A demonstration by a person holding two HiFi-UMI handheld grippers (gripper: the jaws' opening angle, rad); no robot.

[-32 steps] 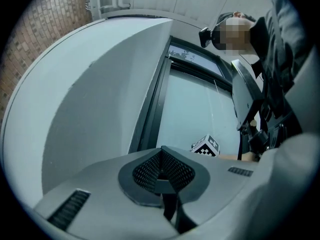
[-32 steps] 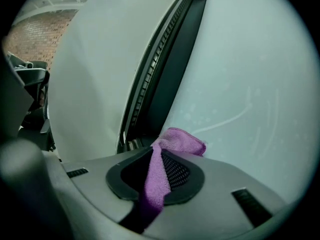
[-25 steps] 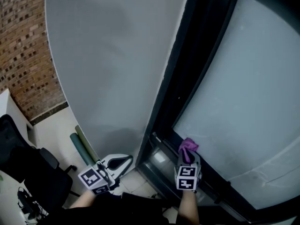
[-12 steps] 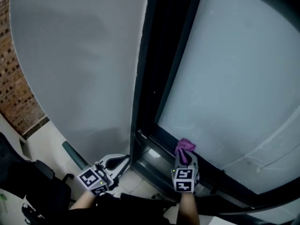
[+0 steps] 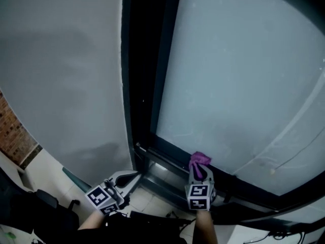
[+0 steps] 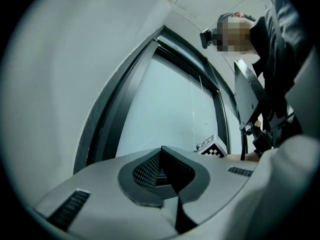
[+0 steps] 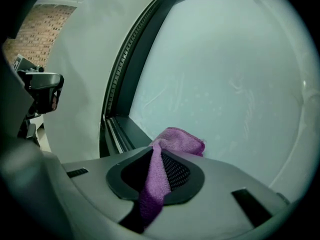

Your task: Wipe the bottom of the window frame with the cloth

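Purple cloth (image 7: 177, 138) sits pinched in the closed jaws of the right gripper (image 7: 159, 166). The left gripper (image 6: 161, 164), its jaws together on nothing, is held low and well apart beside the grey wall (image 5: 61, 75). The cloth's bunched end lies at the bottom rail of the dark window frame (image 5: 244, 184), where it meets the pale frosted glass (image 5: 238, 85) rising beyond.

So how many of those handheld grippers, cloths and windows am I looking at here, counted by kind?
Grippers: 2 (left gripper, shut on nothing; right gripper)
Purple cloth: 1, pinched in the right gripper
Window frame: 1
Total: 4
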